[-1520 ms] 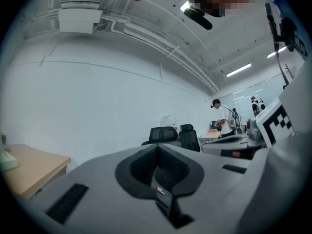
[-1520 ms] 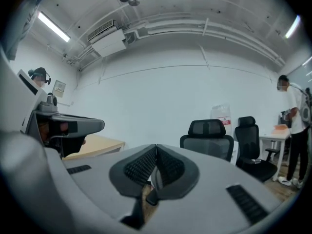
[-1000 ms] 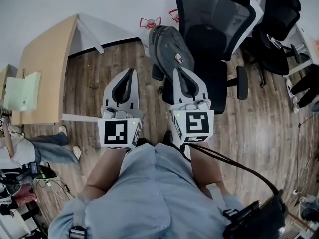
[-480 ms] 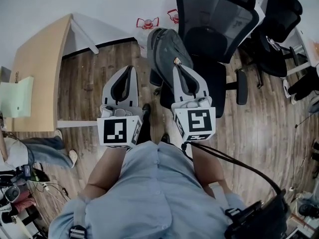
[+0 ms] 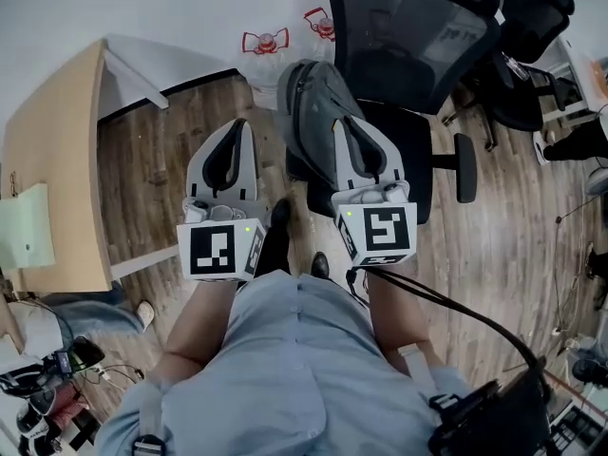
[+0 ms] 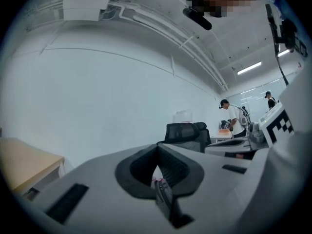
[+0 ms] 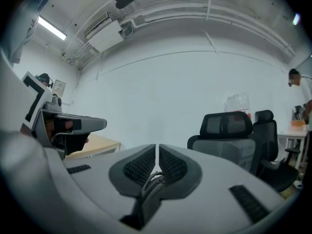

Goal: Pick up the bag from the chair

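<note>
**Bag not yet gripped, both grippers empty**

Left gripper [image 5: 239,127] is left of the chair [image 5: 408,55], jaws pressed together. Right gripper [image 5: 344,126] is over the chair's front-left corner, jaws together, pinching nothing. The grey bag [image 5: 310,107] leans there, just below. Best next move: spread the right jaws, tilt down, and clamp a strap rather than loose fabric.

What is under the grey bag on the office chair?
The bag rests on the black chair's seat. The part of the seat beneath it is covered, so whether anything else lies there cannot be seen.
</note>
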A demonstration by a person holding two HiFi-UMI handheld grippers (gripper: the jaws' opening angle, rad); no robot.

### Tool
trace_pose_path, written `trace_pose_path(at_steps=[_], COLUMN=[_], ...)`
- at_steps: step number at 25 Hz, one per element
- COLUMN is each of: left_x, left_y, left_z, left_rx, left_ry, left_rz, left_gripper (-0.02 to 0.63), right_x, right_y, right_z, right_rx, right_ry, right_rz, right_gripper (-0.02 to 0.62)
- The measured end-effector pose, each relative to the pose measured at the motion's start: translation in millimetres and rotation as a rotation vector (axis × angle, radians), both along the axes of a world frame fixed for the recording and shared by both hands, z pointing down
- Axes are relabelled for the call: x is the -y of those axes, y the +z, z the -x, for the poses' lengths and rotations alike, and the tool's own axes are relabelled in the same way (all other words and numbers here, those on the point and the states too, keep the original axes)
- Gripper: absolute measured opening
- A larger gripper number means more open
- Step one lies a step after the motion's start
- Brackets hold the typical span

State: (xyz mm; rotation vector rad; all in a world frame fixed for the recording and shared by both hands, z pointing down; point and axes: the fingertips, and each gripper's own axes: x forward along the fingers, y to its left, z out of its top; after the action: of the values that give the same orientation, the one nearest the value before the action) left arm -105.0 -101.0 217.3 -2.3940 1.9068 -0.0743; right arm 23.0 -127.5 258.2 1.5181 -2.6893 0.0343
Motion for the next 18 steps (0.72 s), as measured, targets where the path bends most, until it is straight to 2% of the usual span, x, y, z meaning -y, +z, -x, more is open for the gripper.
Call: trace_pose_path(at_steps=[4,8,11,12,14,16,18], left_x=[21.5,31.1,40.5,43.8,51.0,58.1,64.3], left_y=[7.9,32.5,53.7,59.2,70.9,83.1,93.4], left_z=[18.1,25.8,30.1,33.2,41.3,49.5,56.7], left_rx=[0.004,-0.006,-0.03,-0.032,-0.029,-0.033,-0.038], left_ry=[0.004,0.034,0.038,0.039,0.039,0.033,0.024], left_rz=[0.029,0.075,0.112,0.114,0.124,0.153,0.183], left_gripper=[0.002,0.002,0.002,0.002,0.002,0.002,0.002], right_x=[17.4,22.8,30.4,32.2,34.7,35.0,35.6], right_y=[19.7,56.8,82.0,91.8,112.2,130.9,145.7], right_z=[18.7,43.3,58.3,62.6,70.2,77.4,84.5], right_rx=[0.014,0.004,0.006,0.006,-0.015,-0.069,-0.143], right_ry=[0.004,-0.011,-0.012,-0.013,-0.015,-0.019,-0.028], right_rz=[0.045,0.134,0.175,0.197,0.238,0.273,0.284], right_gripper=[0.019,0.112,0.209,0.293,0.388,0.427,0.439])
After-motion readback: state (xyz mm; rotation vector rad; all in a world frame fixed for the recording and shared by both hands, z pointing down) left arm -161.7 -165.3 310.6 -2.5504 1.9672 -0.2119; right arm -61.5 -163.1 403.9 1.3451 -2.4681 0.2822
